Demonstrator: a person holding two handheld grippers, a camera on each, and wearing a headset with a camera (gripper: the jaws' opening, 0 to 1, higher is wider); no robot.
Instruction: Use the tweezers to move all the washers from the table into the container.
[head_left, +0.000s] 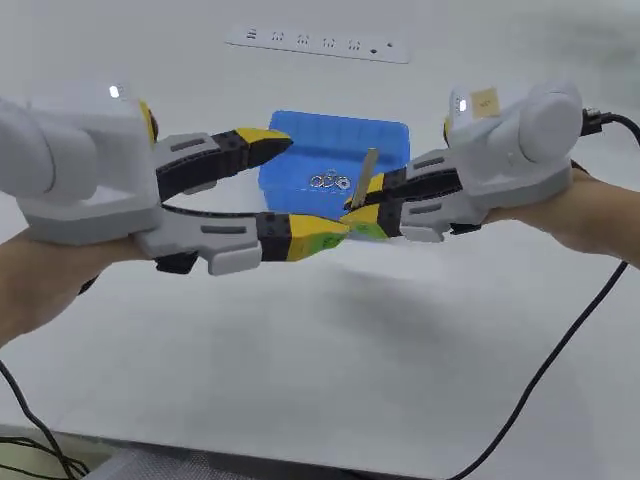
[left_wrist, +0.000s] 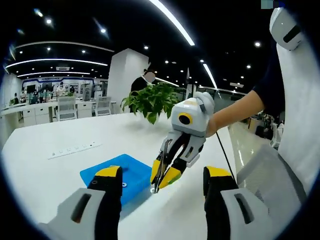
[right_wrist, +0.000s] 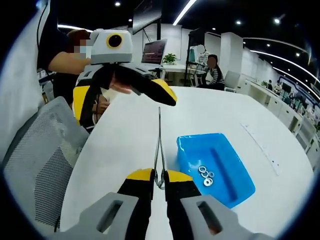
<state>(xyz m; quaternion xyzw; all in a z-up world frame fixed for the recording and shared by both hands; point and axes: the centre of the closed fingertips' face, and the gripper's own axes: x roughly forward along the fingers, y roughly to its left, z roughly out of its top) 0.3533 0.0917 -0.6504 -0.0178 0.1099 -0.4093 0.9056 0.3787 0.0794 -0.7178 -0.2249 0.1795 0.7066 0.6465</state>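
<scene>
Blue plastic container (head_left: 385, 140) sits top middle in the head view, small metal washers (head_left: 330, 181) inside it. My right gripper (head_left: 358, 213) pinches the thin metal tweezers (head_left: 369, 165); my left gripper (head_left: 312, 188) gapes wide, holding nothing. Left gripper view: tweezers point down by the container. Right gripper view: tweezers run straight up, washers lie just to their right.

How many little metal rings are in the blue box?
4 washers, it seems, bunched together on the floor of the blue container. They touch or overlap, so another may be hidden.
</scene>
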